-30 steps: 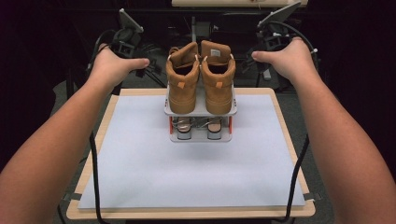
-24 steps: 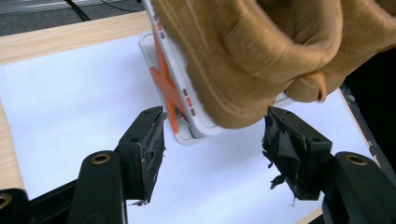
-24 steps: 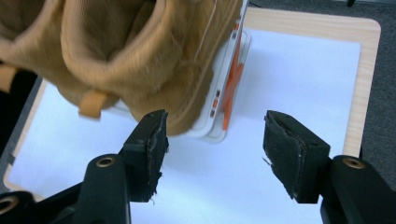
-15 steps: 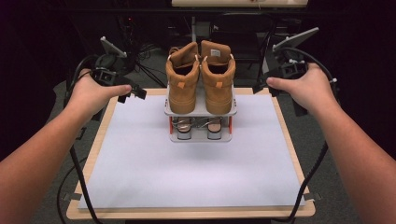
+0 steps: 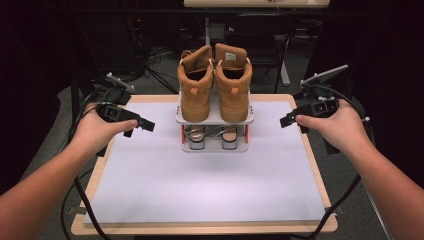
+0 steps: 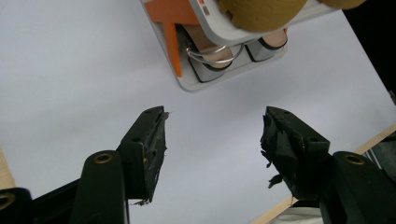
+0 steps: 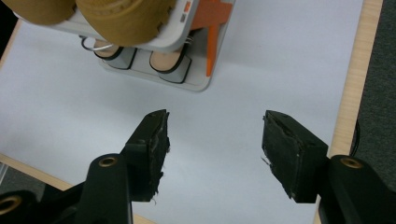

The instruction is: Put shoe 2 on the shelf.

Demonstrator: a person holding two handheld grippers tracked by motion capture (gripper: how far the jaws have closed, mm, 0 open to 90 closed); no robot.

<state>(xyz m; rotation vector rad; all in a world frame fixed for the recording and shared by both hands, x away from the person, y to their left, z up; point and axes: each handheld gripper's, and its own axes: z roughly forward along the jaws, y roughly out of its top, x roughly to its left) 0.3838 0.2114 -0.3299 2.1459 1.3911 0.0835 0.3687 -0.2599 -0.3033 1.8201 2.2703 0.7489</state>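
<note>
A pair of tan high-top boots (image 5: pixel 214 82) stands on the top shelf of a small white two-tier rack (image 5: pixel 214 119) at the table's far middle. On the rack's lower shelf sits a second pair of shoes (image 5: pixel 212 136), grey-sided with tan insoles. My left gripper (image 5: pixel 144 125) hovers to the left of the rack, open and holding nothing (image 6: pixel 212 140). To the rack's right, my right gripper (image 5: pixel 285 120) is open too, with bare mat between its jaws (image 7: pixel 214 135). The rack (image 6: pixel 224 56) has orange side brackets (image 7: pixel 212 28).
A white mat (image 5: pixel 210 185) covers the wooden table (image 5: pixel 320 180). Black cables (image 5: pixel 80 200) trail from both grippers off the table's sides. Dark furniture and a table leg (image 5: pixel 285 65) stand behind the table.
Both hands have drawn back from beside the boots and come lower over the table's left and right edges, with the grippers now pointing inward at the rack.
</note>
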